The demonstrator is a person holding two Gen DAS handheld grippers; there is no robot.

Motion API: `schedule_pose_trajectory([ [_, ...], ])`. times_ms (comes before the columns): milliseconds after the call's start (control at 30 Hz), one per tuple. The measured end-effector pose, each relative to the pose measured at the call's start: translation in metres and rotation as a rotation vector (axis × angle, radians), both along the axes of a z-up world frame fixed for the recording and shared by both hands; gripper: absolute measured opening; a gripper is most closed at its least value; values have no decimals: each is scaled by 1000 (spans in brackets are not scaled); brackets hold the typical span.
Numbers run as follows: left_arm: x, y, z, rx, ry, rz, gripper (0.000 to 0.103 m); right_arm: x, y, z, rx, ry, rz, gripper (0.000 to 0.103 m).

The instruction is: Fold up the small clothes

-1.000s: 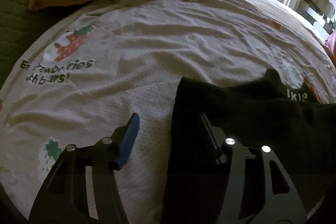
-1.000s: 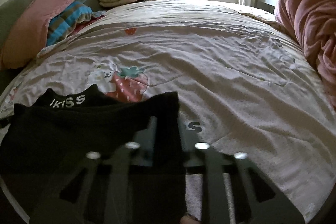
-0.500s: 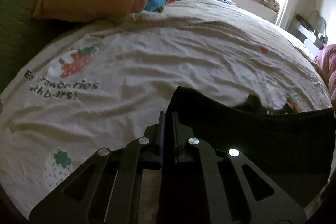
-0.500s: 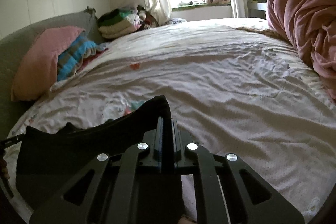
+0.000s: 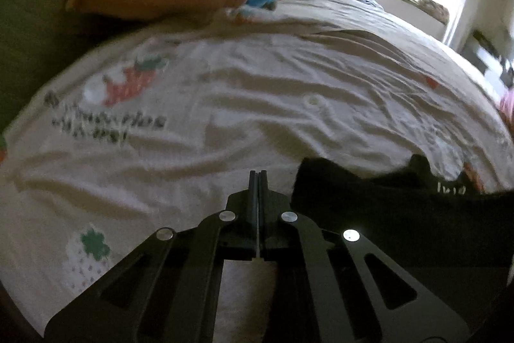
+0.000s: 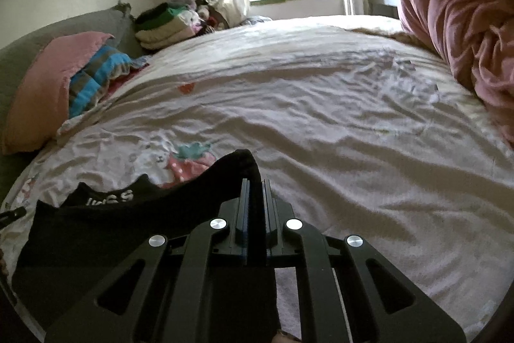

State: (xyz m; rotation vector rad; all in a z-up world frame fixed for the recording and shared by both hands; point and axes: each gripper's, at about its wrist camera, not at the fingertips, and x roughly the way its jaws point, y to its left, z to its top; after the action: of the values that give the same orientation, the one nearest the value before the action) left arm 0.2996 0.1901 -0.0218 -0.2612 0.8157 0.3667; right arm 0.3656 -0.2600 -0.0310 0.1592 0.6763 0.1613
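A small black garment (image 5: 401, 214) with white waistband lettering lies on the white printed bedsheet (image 5: 257, 105). In the left wrist view my left gripper (image 5: 258, 174) is shut with nothing between its jaws; the garment's corner lies just to its right. In the right wrist view my right gripper (image 6: 256, 182) is shut on the garment's right corner (image 6: 241, 163) and holds it lifted off the sheet; the rest of the garment (image 6: 112, 233) hangs away to the left.
A pink pillow (image 6: 48, 85) and a striped blue cloth (image 6: 96, 76) lie at the bed's left. Folded clothes (image 6: 167, 24) are stacked near the window. A crumpled pink blanket (image 6: 465, 31) sits at the right edge.
The left gripper closed on the garment's corner half a second ago; now the corner is out of its jaws and lies to its right. The right gripper still holds its corner.
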Motion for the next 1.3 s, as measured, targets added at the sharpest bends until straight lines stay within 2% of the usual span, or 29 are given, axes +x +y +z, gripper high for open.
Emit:
schedule_pose_trajectory([
  [167, -7, -6, 0, 6, -5, -31, 0, 3, 4, -8, -26, 32, -1, 7],
  [200, -8, -8, 0, 7, -6, -40, 0, 3, 4, -9, -32, 35, -5, 11],
  [300, -12, -16, 3, 1, -9, -66, 0, 2, 3, -11, -35, 42, -11, 14],
  [333, -14, -20, 3, -7, -8, -77, 0, 1, 3, -11, -36, 42, -13, 26],
  [400, -18, -26, 4, -10, -9, -94, 1, -4, 0, -8, -44, 24, -29, 42],
  [567, -30, -47, 5, -8, 1, -139, 8, -28, 12, 6, -152, -53, 15, 42],
  [633, -34, -54, 7, 3, 5, -156, 12, -40, 20, 11, -174, -73, 72, 45],
  [733, -39, -62, 9, 2, 8, -174, 14, -61, 39, 18, -261, -108, 153, 46],
  [900, -47, -75, 14, 9, 4, -199, 17, -86, 52, 27, -293, -140, 204, 46],
  [1067, -53, -86, 19, 14, 0, -225, 19, -104, 59, 24, -307, -102, 264, 46],
  [1300, -63, -92, 18, 28, 12, -243, 20, -123, 60, 16, -266, -33, 323, 46],
])
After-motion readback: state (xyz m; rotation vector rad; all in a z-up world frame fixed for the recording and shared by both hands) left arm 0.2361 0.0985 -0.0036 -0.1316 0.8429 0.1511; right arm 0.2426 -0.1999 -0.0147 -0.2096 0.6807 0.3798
